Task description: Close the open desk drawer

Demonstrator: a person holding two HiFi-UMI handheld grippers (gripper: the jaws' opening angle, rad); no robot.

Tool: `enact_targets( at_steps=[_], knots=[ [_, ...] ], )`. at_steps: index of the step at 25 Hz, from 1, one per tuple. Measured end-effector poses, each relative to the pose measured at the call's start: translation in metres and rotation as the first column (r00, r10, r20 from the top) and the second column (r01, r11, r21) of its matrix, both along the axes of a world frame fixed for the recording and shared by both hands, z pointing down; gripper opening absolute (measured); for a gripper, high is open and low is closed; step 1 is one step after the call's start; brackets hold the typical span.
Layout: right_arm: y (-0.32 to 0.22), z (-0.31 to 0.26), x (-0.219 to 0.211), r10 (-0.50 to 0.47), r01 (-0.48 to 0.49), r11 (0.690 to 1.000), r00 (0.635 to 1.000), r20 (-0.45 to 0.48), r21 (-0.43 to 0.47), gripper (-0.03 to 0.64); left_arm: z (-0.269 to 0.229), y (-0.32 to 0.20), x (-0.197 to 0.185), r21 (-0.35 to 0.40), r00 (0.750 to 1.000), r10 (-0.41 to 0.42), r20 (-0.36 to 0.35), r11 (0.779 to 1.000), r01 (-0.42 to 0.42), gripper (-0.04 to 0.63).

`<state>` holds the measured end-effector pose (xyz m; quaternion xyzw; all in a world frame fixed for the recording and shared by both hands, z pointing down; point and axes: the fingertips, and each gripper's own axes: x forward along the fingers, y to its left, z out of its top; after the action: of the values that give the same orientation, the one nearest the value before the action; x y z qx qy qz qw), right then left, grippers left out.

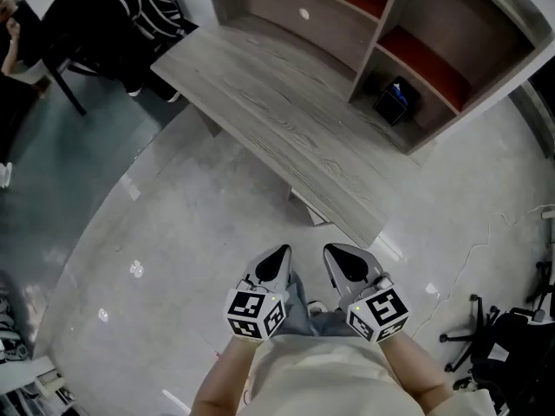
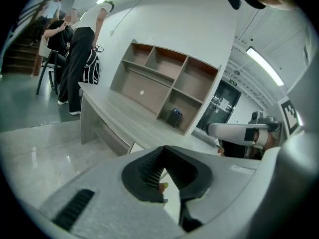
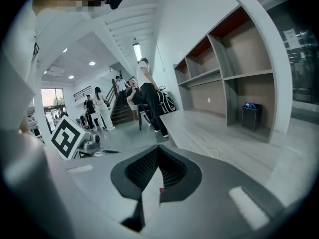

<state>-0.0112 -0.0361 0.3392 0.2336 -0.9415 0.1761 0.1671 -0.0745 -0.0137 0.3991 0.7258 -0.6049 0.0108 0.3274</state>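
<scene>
The grey wood desk (image 1: 286,120) runs diagonally across the head view, with the drawer (image 1: 306,209) sticking out a little under its near edge. Both grippers hang side by side over the floor in front of it, short of the drawer. My left gripper (image 1: 279,254) is shut with nothing in it, and so is my right gripper (image 1: 334,251). In the left gripper view the shut jaws (image 2: 164,149) point at the desk's front, where the drawer (image 2: 113,138) shows under the top. The right gripper (image 3: 157,151) points along the desk top (image 3: 224,138).
An open shelf unit (image 1: 408,24) stands on the back of the desk, with a small black box (image 1: 395,100) in a lower compartment. Several people and a chair (image 2: 75,59) are beyond the desk's far end. A black chair base (image 1: 494,341) lies on the floor at right.
</scene>
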Motion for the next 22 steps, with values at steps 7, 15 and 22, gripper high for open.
enact_targets(
  at_steps=[7,15,22],
  knots=[
    [-0.016,0.019,-0.016,0.027,-0.028,0.999,0.999,-0.029,-0.026,0.006,0.036,-0.022,-0.008,-0.021,0.995,0.029,-0.092,0.999,-0.031,0.008],
    [-0.016,0.035,-0.031,0.046,-0.051,0.996,0.997,-0.067,-0.075,0.006,0.077,-0.036,-0.018,-0.07,0.971,0.032,-0.236,0.996,-0.05,0.008],
    [-0.018,0.05,-0.038,0.073,-0.084,0.989,0.993,-0.091,-0.12,0.006,0.123,-0.054,-0.018,-0.128,0.895,0.001,-0.446,0.99,-0.065,0.008]
  ],
)
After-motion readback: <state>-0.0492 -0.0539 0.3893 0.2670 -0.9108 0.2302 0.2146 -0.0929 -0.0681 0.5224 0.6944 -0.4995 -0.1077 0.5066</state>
